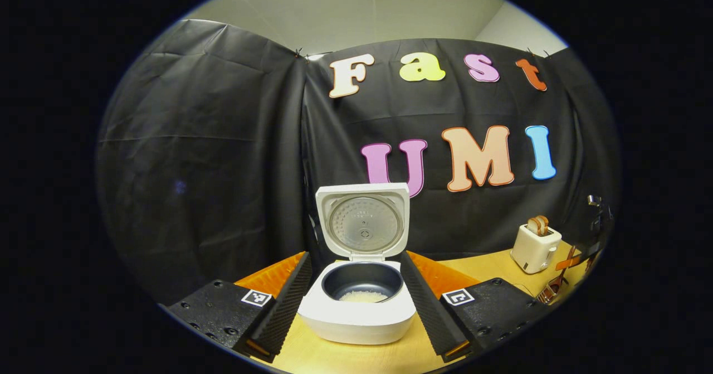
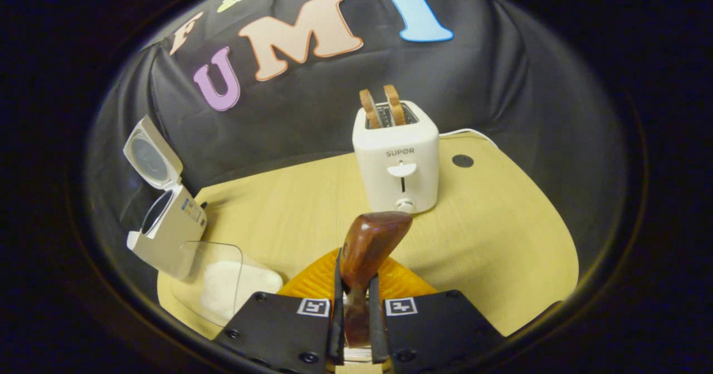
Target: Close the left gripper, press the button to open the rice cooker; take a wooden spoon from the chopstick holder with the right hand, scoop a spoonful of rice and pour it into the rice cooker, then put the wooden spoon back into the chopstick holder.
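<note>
Two grippers are at work here. The left gripper [image 1: 359, 307] hangs before the cooker [image 1: 359, 312], its fingers spread wide to either side of the white body and touching nothing — it looks parked there, out of the way, its button job done, since the lid [image 1: 363, 222] stands upright and open. Some rice [image 1: 363, 296] already lies in the dark pot [image 1: 362, 281].

The right gripper [image 2: 356, 301] has its fingers closed tight on the spoon [image 2: 367, 246], pinching the handle from both sides. The spoon's long axis runs along the fingers, away from the hand and slightly up; the bowl end points forward toward the toaster [image 2: 396, 159], which stands well behind it on the surface [image 2: 501, 240]. I cannot tell whether the bowl carries any rice, as its reddish-brown back faces the camera. Held this way, the spoon works as an extension of the gripper, so a wrist roll would tip it.

To the gripper's left, low on the surface, sits a clear container [image 2: 214, 282] with white rice in it, right beside the cooker. My guess is the scoop-and-pour is at least partly done — what remains could be returning the spoon to its holder.
</note>
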The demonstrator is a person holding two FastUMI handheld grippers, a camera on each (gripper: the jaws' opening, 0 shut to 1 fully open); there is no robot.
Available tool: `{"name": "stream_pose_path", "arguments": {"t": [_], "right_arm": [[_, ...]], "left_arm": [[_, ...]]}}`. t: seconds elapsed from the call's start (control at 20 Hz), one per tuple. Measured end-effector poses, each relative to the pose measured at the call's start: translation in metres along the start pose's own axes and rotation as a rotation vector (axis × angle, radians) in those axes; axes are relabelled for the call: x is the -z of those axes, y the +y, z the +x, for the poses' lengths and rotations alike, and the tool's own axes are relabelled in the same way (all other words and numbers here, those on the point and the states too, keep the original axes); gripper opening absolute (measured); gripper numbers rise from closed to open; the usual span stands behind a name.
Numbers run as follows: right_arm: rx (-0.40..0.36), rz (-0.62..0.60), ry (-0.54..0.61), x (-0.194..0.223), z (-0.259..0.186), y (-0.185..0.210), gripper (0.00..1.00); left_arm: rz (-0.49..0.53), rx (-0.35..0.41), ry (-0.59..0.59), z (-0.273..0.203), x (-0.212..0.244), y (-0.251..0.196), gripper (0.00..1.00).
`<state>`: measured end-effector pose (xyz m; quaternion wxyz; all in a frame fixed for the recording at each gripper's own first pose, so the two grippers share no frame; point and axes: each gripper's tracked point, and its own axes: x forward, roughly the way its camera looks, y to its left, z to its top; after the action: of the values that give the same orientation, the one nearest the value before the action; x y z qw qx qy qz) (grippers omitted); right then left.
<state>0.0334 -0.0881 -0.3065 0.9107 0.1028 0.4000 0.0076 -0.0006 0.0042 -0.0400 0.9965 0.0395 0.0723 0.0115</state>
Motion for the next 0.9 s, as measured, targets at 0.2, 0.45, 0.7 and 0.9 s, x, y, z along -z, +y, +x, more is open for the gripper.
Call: {"name": "stream_pose_path", "arguments": {"t": [0.2, 0.45, 0.7, 0.9], "right_arm": [[0.002, -0.044, -0.063, -0.022, -0.031, 0.012, 0.22], [-0.007, -0.051, -0.167, -0.059, -0.066, 0.04, 0.22], [-0.068, -0.008, -0.234, -0.079, -0.086, 0.089, 0.2], [-0.092, 0.008, -0.262, -0.075, -0.086, 0.124, 0.2]], "left_arm": [[-0.015, 0.032, -0.007, 0.006, -0.001, -0.002, 0.94], [-0.032, 0.076, -0.006, 0.015, 0.003, -0.003, 0.95], [-0.026, 0.107, -0.003, 0.021, 0.005, 0.007, 0.94], [-0.028, 0.112, 0.003, 0.022, 0.009, 0.024, 0.95]]}}
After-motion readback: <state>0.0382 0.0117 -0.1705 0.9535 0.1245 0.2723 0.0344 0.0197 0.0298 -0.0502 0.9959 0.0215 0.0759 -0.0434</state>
